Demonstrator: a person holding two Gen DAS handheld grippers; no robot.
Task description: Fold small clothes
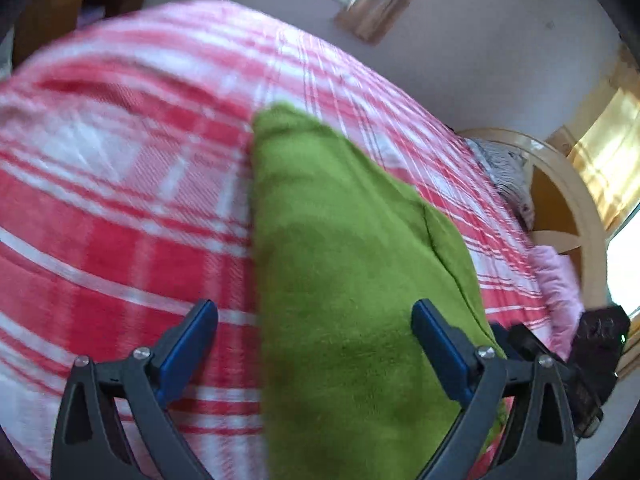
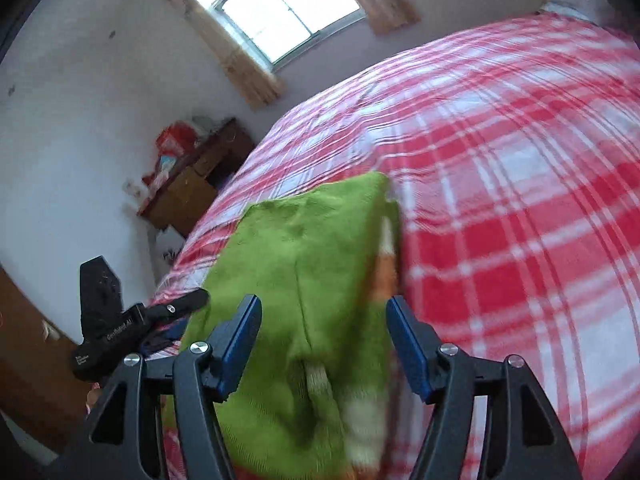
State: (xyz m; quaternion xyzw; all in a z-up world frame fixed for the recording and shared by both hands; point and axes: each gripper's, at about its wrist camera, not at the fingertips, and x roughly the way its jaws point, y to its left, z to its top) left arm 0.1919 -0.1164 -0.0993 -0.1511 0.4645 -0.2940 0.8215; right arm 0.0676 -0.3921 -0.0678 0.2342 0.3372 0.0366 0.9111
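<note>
Green garment (image 1: 340, 264) flat on bed (image 1: 120, 184) — long axis runs away.

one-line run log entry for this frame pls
stage: folding | item: green garment lying on plaid bedspread | left claw: open | right claw: open, nothing held

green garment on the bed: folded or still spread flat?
Folded, at least partly. The green garment lies as a narrow strip on the plaid blanket, an upper layer's edge crossing it. How many folds: cannot tell.

Fuzzy matt green knit garment (image 2: 304, 264) lies on the woven red-and-white plaid blanket (image 2: 520, 200); beside the blanket, a worn wooden desk (image 2: 192, 196).
</note>
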